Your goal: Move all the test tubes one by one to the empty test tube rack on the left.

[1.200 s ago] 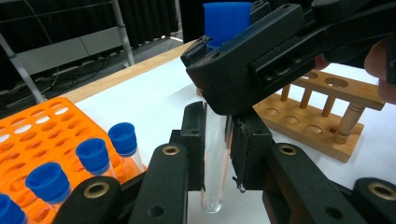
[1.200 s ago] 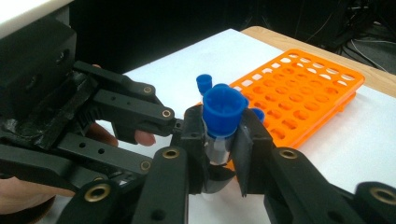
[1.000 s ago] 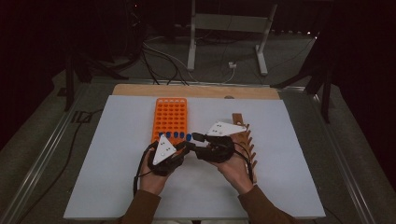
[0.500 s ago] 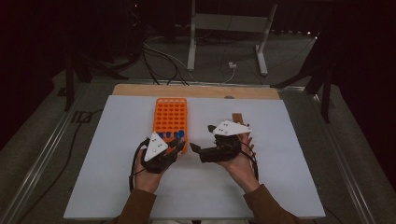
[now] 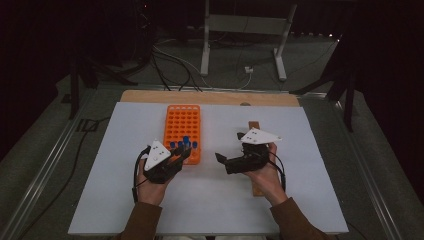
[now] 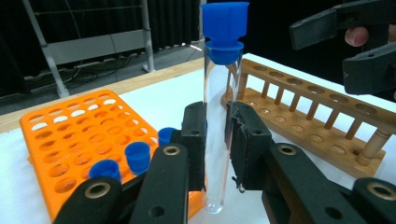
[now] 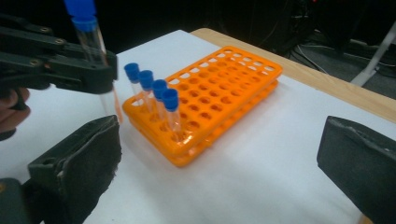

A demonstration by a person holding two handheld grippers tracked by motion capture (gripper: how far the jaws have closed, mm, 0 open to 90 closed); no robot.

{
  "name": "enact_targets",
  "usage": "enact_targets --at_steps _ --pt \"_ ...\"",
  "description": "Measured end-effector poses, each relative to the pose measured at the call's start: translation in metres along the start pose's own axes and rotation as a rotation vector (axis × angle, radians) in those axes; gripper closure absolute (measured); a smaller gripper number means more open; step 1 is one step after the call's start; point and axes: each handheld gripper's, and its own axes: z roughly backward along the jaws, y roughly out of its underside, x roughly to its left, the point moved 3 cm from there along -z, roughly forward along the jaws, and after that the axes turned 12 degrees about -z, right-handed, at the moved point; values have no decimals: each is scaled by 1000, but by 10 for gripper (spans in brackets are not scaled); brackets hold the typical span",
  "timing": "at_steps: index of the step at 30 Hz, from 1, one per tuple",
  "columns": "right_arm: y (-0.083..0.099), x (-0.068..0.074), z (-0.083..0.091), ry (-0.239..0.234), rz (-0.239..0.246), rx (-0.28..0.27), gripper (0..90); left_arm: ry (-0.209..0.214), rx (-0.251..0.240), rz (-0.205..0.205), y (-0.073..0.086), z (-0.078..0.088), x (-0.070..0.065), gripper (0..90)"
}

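A clear test tube (image 6: 217, 116) with a blue cap (image 6: 225, 28) stands upright between the pads of my left gripper (image 6: 218, 140), which is shut on it. That gripper (image 5: 182, 152) hovers at the near end of the orange rack (image 5: 182, 125). Several capped tubes (image 7: 159, 98) stand in the rack's near row. My right gripper (image 5: 220, 159) is off to the right, over the white mat. Its jaws (image 7: 224, 158) have just been opening and stand wide with nothing between them. The left gripper (image 7: 105, 70) and its tube (image 7: 91, 37) show at the upper left of the right gripper view.
A wooden tube rack (image 6: 303, 112) with empty holes lies at the right, under my right hand (image 5: 270, 175). The white mat (image 5: 310, 150) covers the table, with a wooden strip (image 5: 210, 96) along its far edge. Cables and a stand are on the floor beyond.
The two grippers were together at the tube a second ago. The right one has opened and drawn away to the right. The left one has shifted left with the tube.
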Motion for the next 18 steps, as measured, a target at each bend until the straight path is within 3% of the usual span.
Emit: enact_targets --at_steps 18 --pt "12 -32 19 47 -37 -21 0 -42 -13 28 3 14 17 779"
